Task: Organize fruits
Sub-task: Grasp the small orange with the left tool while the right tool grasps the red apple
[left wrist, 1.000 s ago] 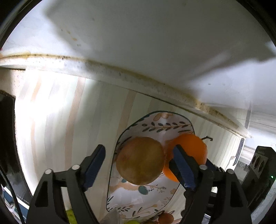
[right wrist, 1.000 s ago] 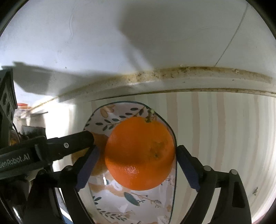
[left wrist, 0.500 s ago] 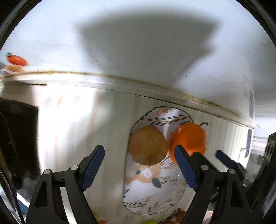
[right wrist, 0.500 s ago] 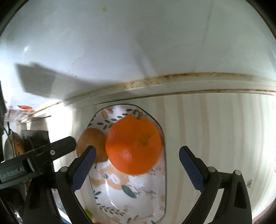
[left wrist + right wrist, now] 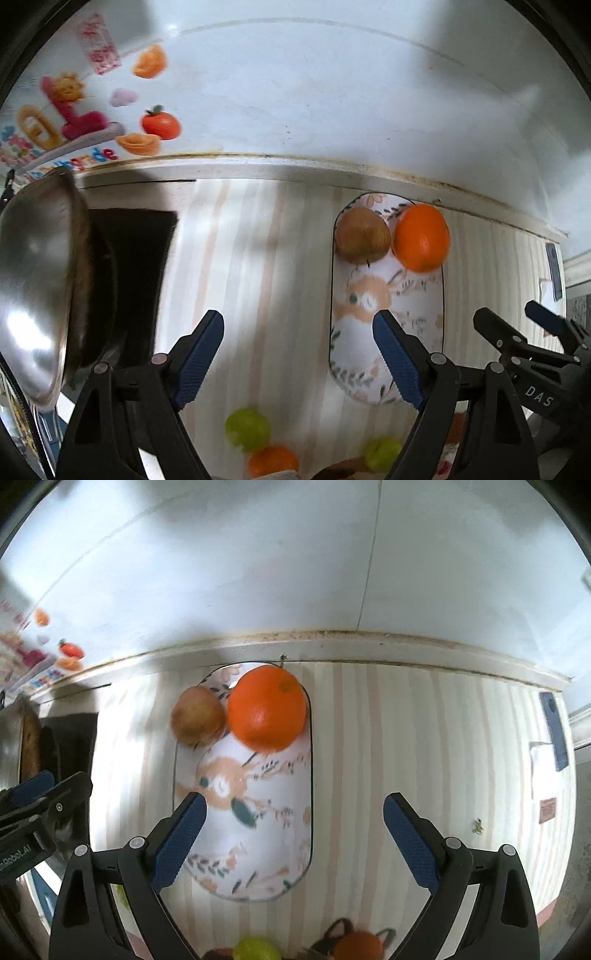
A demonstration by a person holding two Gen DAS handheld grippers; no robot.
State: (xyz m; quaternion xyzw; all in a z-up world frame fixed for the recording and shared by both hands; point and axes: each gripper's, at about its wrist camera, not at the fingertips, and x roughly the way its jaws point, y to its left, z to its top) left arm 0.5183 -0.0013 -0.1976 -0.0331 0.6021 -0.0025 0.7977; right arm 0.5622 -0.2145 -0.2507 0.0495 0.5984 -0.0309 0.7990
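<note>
Hand-held grippers (image 5: 291,834) agape; two plated fruits (image 5: 240,710)

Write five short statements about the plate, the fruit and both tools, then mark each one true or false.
1. The orange and the brown fruit lie side by side at the far end of the patterned plate. True.
2. The right tool is clamped on the orange. False: it is open and empty, and the orange lies on the plate beyond it.
3. The left tool is open with nothing between its pads. True.
4. The near half of the plate is piled with fruit. False: it is bare.
5. Green fruit lies off the plate, near the bottom edge of the left wrist view. True.
</note>
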